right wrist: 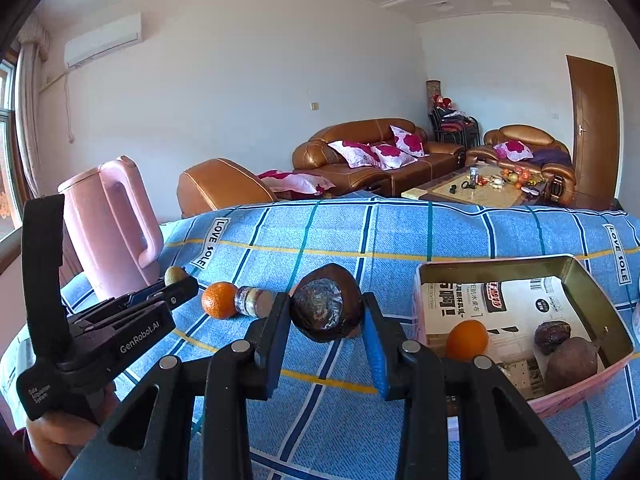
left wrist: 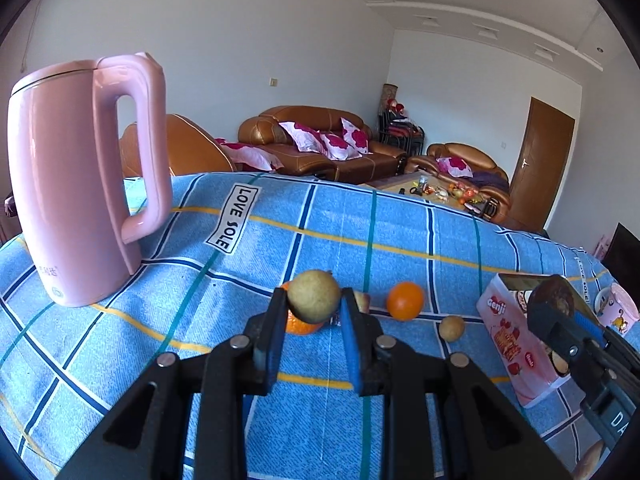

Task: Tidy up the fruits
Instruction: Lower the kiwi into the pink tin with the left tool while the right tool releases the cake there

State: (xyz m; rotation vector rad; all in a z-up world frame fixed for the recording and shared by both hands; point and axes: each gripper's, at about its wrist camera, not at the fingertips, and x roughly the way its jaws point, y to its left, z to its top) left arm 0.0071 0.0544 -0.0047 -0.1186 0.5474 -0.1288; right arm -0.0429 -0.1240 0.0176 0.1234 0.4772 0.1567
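The blue plaid tablecloth [right wrist: 400, 236] is carrying everything, and the tall pink plastic kettle [left wrist: 76, 184] is standing off at its left end, clear of the sorting. The open pink tin box [right wrist: 568, 272] is sitting on the right as the collecting spot, by my judgement. Only the right wrist view is looking inside it: a small orange [right wrist: 467, 340] and two dark purple-brown fruits [right wrist: 570, 360] are lying there. The right gripper [right wrist: 326, 316] is clenching a dark wrinkled round fruit [right wrist: 326, 308] just left of that box. The left gripper [left wrist: 314, 300] is gripping a yellow-green pear [left wrist: 314, 295] above the cloth. Only the left wrist view is showing the loose orange [left wrist: 405, 301] and the small tan fruit [left wrist: 451, 328] waiting beyond.
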